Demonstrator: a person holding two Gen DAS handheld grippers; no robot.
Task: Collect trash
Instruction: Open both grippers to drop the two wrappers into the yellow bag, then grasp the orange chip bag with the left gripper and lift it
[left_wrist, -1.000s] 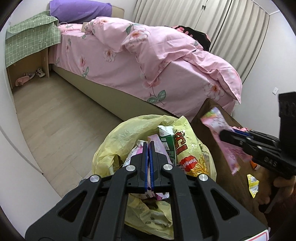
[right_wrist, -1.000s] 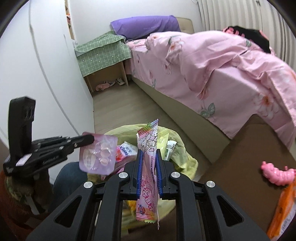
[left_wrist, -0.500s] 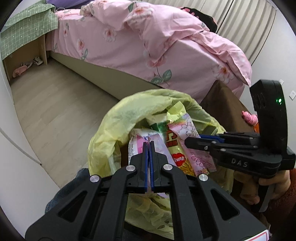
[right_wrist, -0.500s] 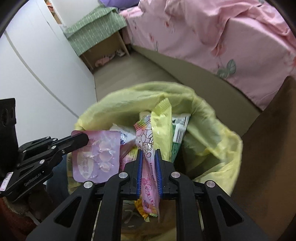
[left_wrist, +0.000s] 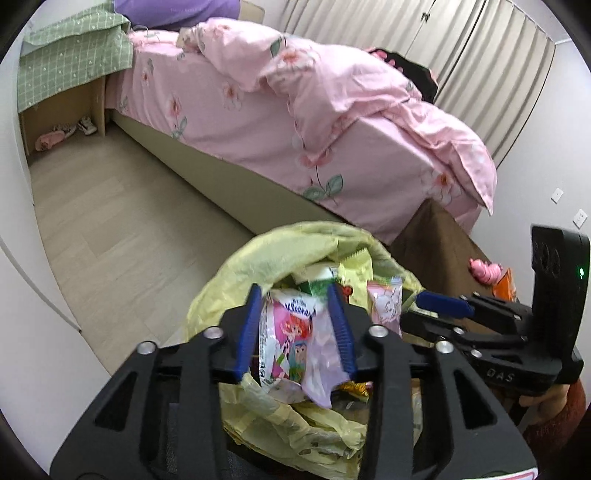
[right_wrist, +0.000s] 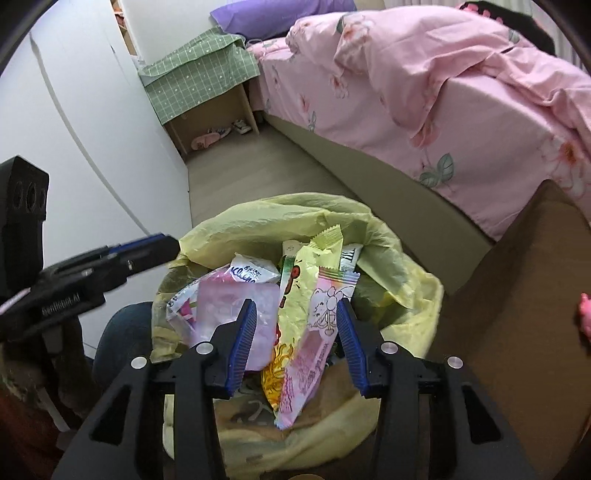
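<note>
A yellow trash bag (left_wrist: 258, 254) (right_wrist: 406, 295) stands open on the floor, full of wrappers. My left gripper (left_wrist: 295, 321) is open over it; a purple blister pack (left_wrist: 321, 362) lies loose between its jaws on the trash. My right gripper (right_wrist: 295, 332) is open too; the pink cartoon wrapper (right_wrist: 317, 332) lies between its jaws, resting on a yellow snack bag (right_wrist: 299, 291). The right gripper also shows in the left wrist view (left_wrist: 443, 306), and the left gripper in the right wrist view (right_wrist: 147, 251).
A brown table (left_wrist: 436, 236) (right_wrist: 517, 295) stands right of the bag, with a pink toy (left_wrist: 484, 269) and an orange packet (left_wrist: 504, 288) on it. A bed with pink bedding (left_wrist: 332, 122) runs behind. A nightstand under green cloth (left_wrist: 66, 74) stands far left.
Both grippers have opened over the bag. The purple blister pack and the pink wrapper have dropped from the jaws onto the trash.
</note>
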